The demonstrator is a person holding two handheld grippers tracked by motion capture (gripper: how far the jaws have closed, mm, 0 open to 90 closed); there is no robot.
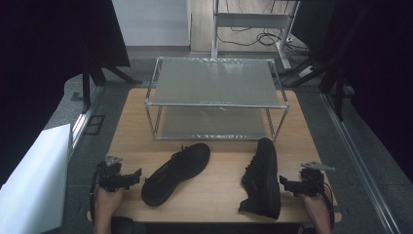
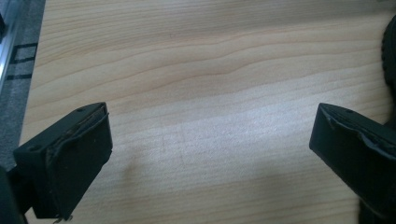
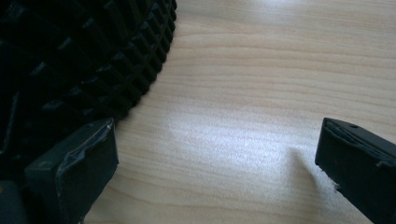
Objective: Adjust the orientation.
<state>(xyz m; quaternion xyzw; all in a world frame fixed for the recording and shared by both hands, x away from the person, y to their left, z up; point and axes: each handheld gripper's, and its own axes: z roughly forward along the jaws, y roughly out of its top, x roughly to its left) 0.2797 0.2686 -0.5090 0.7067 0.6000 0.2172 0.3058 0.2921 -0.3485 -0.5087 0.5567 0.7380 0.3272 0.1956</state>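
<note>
Two black shoes, left shoe [image 1: 176, 173] and right shoe [image 1: 263, 178], no legible branding, on the table [image 1: 219, 190]; one two-tier metal rack [image 1: 216, 97]. Left tool [image 1: 134, 176] and right tool [image 1: 285, 184] wide open, empty.

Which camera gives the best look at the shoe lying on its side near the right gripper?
The high view: there the right shoe shows whole, tipped on its side on the table, beside the open right gripper. The right gripper view catches just its ridged sole up close. The left gripper view has a dark edge at its right border, too little to identify.
</note>
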